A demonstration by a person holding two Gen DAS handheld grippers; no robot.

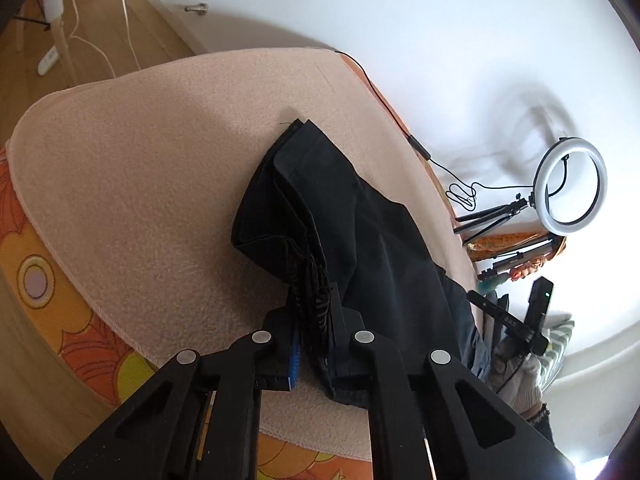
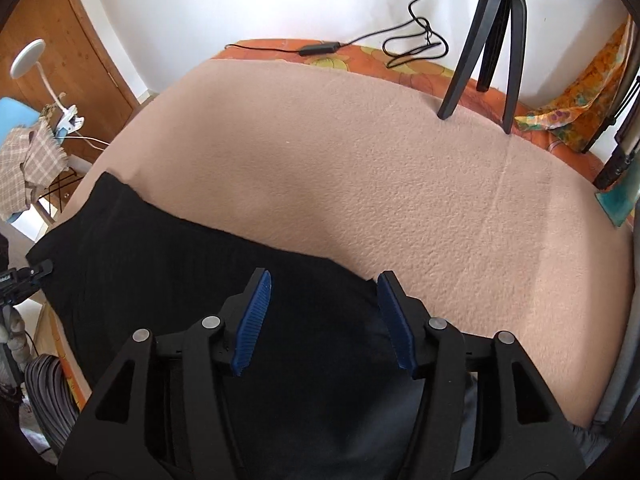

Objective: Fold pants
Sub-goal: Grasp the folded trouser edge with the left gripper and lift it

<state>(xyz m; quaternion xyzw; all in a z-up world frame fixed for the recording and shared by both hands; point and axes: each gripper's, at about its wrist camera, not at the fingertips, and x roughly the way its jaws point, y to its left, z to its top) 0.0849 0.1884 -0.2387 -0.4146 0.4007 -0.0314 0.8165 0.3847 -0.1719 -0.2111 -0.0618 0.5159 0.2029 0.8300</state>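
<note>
Black pants (image 1: 352, 216) lie on a beige fleece blanket (image 1: 140, 168) spread over a bed. In the left wrist view my left gripper (image 1: 314, 300) is shut on a bunched edge of the pants, and the cloth stretches away from the jaws toward the far hem. In the right wrist view the pants (image 2: 168, 264) lie flat across the lower left. My right gripper (image 2: 324, 280) hovers over them, jaws wide apart, blue pads (image 2: 254, 320) bare and nothing pinched between them.
A ring light (image 1: 570, 186) on a small tripod (image 2: 492, 40) stands at the blanket's far side by the white wall, with a black cable (image 2: 400, 40). An orange patterned sheet (image 1: 44, 264) shows around the blanket. A chair with checked cloth (image 2: 28, 160) stands off the bed.
</note>
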